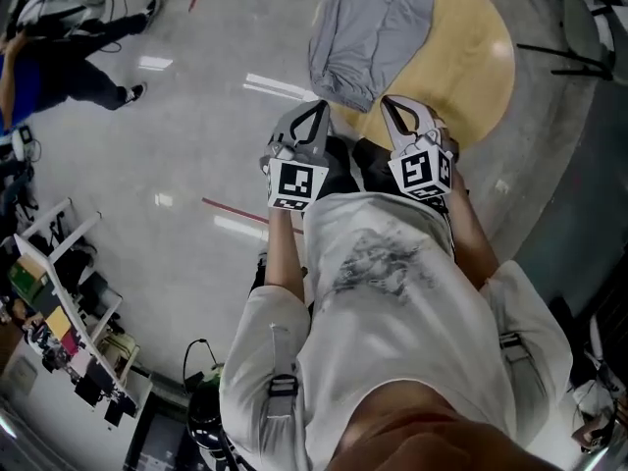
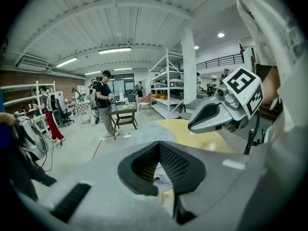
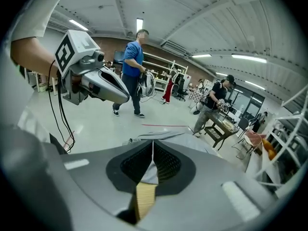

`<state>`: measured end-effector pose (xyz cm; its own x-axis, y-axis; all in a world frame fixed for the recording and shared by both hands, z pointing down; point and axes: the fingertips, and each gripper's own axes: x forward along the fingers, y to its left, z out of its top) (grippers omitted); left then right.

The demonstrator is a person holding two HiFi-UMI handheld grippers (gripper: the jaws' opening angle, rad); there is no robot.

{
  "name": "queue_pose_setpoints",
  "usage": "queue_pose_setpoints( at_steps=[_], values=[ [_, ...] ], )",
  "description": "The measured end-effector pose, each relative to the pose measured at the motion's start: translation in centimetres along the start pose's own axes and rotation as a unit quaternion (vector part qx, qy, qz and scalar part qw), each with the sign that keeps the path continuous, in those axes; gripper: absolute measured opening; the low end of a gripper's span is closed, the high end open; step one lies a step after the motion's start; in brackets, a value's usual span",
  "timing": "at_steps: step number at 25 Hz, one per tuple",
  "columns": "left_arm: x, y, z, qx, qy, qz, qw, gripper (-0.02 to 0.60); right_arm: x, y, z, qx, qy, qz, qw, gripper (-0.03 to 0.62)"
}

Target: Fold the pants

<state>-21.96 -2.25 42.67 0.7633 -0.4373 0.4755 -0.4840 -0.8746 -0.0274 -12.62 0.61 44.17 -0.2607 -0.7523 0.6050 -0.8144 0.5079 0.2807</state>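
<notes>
Pants: one gray pair, bunched and creased rather than spread flat, lying on the far-left part of the round wooden table, with the left side and near end seeming to reach past the rim and hang over the floor. Just short of that near end, left tool and right tool, side by side, close but apart, aimed forward and down toward the cloth. Both with jaws together, nothing between them, neither touching the fabric. Probable trouble from here, as judgement only: with so much cloth already near or over the rim, likely to slide off onto the floor if tugged toward the body instead of drawn back across the tabletop. Apt to be shoved into a tighter heap if met by closed jaws, so best opened before contact. Easy to pinch only a top layer of a bunched heap, leaving the rest behind and sealing wrinkles into the fold. Hard to tell waistband from hems in this state, so some chance of folding crooked without first spreading flat. Some risk too of the two tools knocking together, held this near one another. Counted: one pair of pants, one table, two tools, two marker cubes, one on each tool, two red tape lines on the floor, one bystander at the head view's upper left.
</notes>
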Motion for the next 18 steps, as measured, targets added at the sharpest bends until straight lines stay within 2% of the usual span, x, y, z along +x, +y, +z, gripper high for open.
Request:
queue_pose_setpoints(
  at_steps=[12, 18],
  values=[
    [6.7, 1.3, -7.3, 0.056, 0.038, -0.061, 0.9958, 0.020, 6.6, 2.0, -6.7, 0.027, 0.043, -0.006, 0.999, 0.041],
    [8.6, 0.6, -9.9, 0.102, 0.055, -0.112, 0.9870, 0.053, 8.7, 3.9, -7.8, 0.022, 0.060, 0.010, 0.998, 0.066]
  ],
)
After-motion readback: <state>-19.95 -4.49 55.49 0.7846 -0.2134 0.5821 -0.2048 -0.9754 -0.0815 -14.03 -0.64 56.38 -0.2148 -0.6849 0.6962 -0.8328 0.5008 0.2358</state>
